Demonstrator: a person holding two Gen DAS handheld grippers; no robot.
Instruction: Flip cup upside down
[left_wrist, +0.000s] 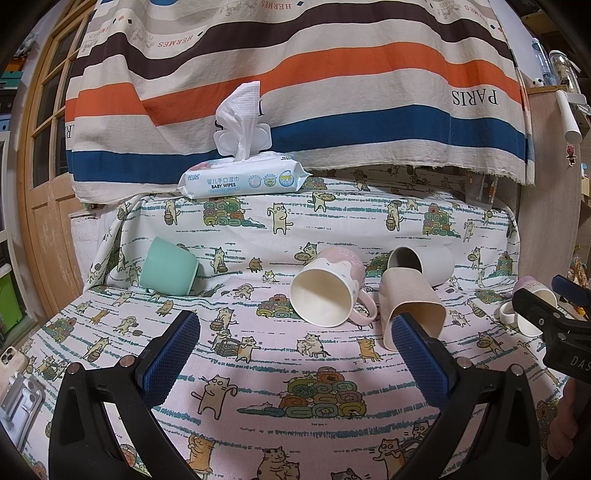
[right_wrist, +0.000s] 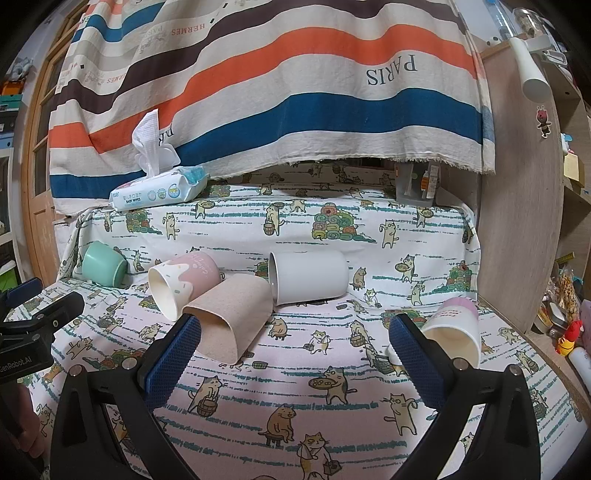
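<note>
Several cups lie on their sides on the cat-print cloth. A pink and white mug (left_wrist: 327, 290) (right_wrist: 183, 282) lies mouth toward me. A beige tumbler (left_wrist: 410, 308) (right_wrist: 231, 319) leans beside it, and a grey cup (left_wrist: 424, 264) (right_wrist: 308, 277) lies behind. A mint cup (left_wrist: 168, 266) (right_wrist: 103, 264) lies at the left. A white and lilac cup (left_wrist: 533, 308) (right_wrist: 456, 330) lies at the right. My left gripper (left_wrist: 295, 354) is open and empty, short of the pink mug. My right gripper (right_wrist: 293, 356) is open and empty, its right finger (right_wrist: 415, 356) next to the lilac cup.
A pack of baby wipes (left_wrist: 243, 179) (right_wrist: 159, 190) sits on the raised back ledge under a striped hanging cloth (left_wrist: 295, 74). A wooden panel (right_wrist: 517, 221) stands at the right. A phone (left_wrist: 13, 360) lies at the far left edge.
</note>
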